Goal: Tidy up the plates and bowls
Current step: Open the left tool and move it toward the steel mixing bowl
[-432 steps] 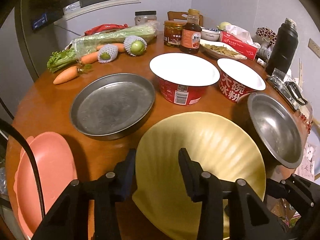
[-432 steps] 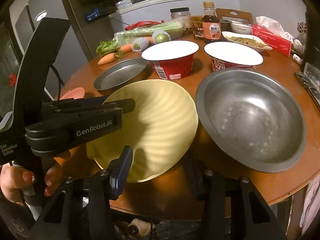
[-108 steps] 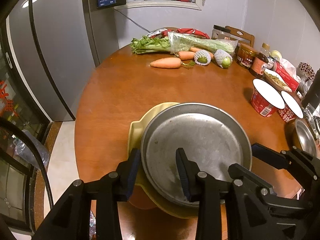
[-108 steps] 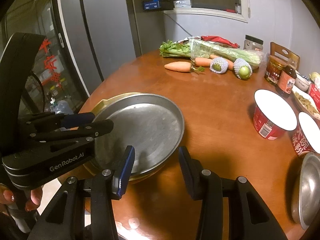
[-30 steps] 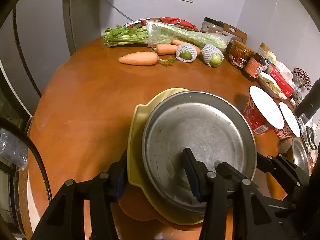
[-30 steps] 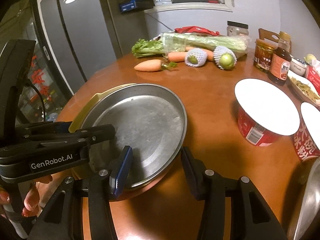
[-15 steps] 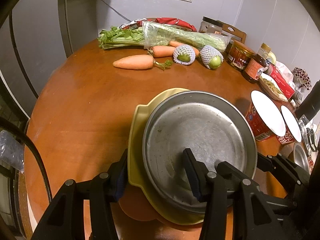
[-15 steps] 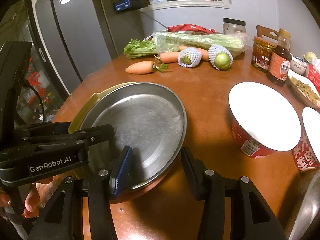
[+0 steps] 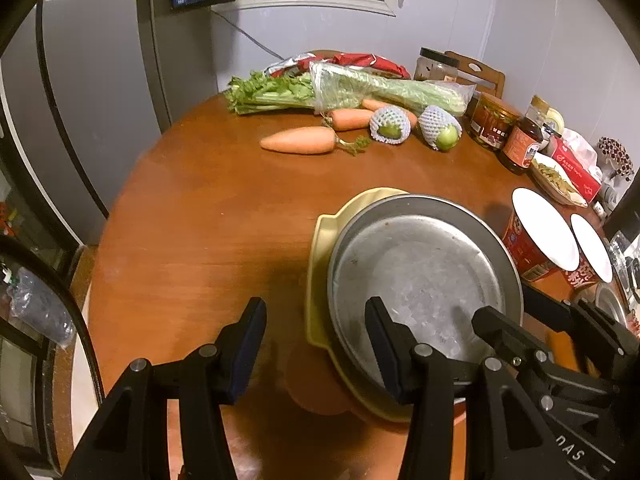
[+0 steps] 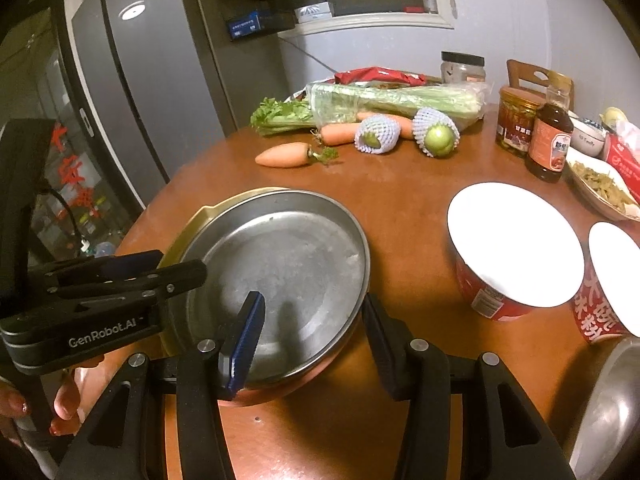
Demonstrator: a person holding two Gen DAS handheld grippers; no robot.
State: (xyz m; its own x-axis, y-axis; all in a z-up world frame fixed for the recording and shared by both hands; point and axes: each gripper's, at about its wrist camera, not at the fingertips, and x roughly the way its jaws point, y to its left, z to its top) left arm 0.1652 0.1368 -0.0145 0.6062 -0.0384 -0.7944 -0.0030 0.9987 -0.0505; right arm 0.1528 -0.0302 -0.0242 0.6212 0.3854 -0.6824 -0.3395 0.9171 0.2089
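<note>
A round steel tray [image 9: 420, 276] [image 10: 280, 272] sits on a yellow plate [image 9: 320, 248] [image 10: 200, 220], which lies on a pink plate [image 9: 320, 392] [image 10: 280, 394] near the table's front edge. My left gripper [image 9: 316, 340] is open and empty, its right finger over the tray's near rim, its left finger over bare table. My right gripper [image 10: 312, 336] is open and empty, straddling the tray's near right rim. Two red paper bowls [image 10: 516, 252] [image 10: 612, 280] stand to the right. A steel bowl [image 10: 608, 412] shows at the far right edge.
Carrots [image 9: 300, 141], netted green fruit [image 9: 390, 125], celery [image 9: 340, 88], jars and a sauce bottle [image 10: 548, 140] line the far side of the round wooden table [image 9: 208, 216]. A dish of food [image 10: 600, 188] and a tissue box sit far right. A fridge stands left.
My left gripper has opened wider and shifted left, so the stack now sits to its right. My right gripper has moved slightly closer over the tray's rim.
</note>
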